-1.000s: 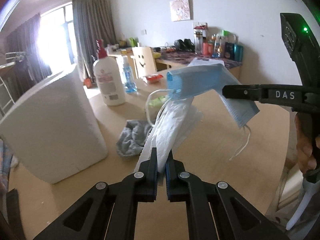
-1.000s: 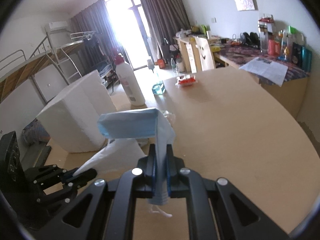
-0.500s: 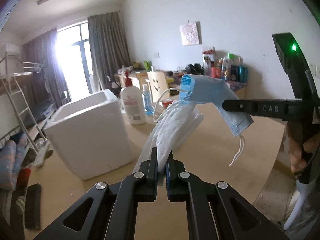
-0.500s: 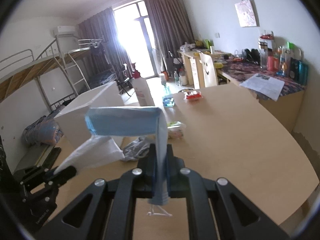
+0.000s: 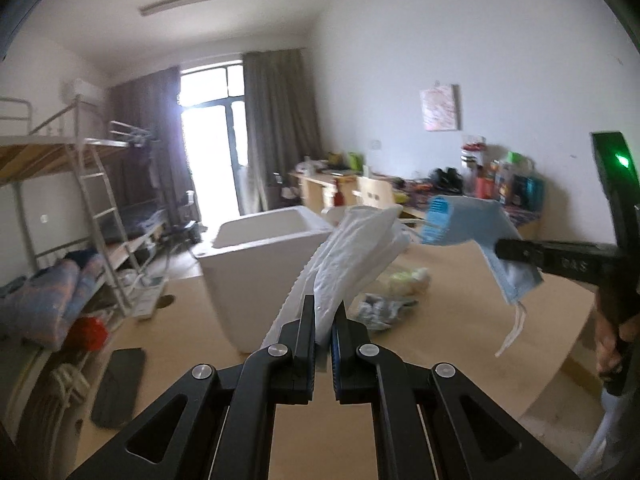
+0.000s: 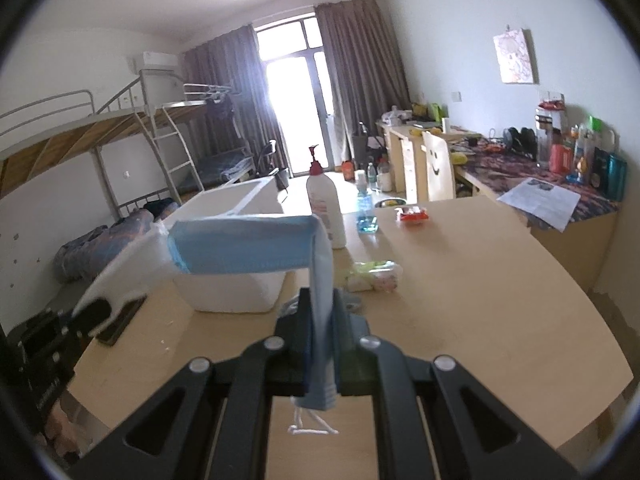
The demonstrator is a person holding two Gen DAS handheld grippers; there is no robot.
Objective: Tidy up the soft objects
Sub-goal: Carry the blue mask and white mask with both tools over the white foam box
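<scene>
Dorm-like room, bunk bed at the window side, cluttered desk along the far wall; pale wooden table carries the work.

Landmark: white foam box, open-topped, on the table's window-side end.

- left gripper: jaws pinched tight on a white mask bundle; bundle stands up and forward out of the jaws, long axis leaning toward the box's near rim; in the left view its tip overlaps the box opening.
- right gripper: jaws clamped on a blue mask; mask rises from the jaws, then folds sideways toward the box, long axis roughly level; ear loop dangles below the jaws.
- Both masks held in air above the table, none of either resting on it; blue mask's free end just beside the white bundle, touching or not cannot be told.
- Left gripper the nearer to the box; right stands further out over the table's open middle.
- Pose: both grippers point shallowly downward toward the box.
- On the table beyond the box: lotion bottle; beside the box, a grey cloth and a yellowish soft lump.

Judgement: drop into the box likely next; left leads.
</scene>
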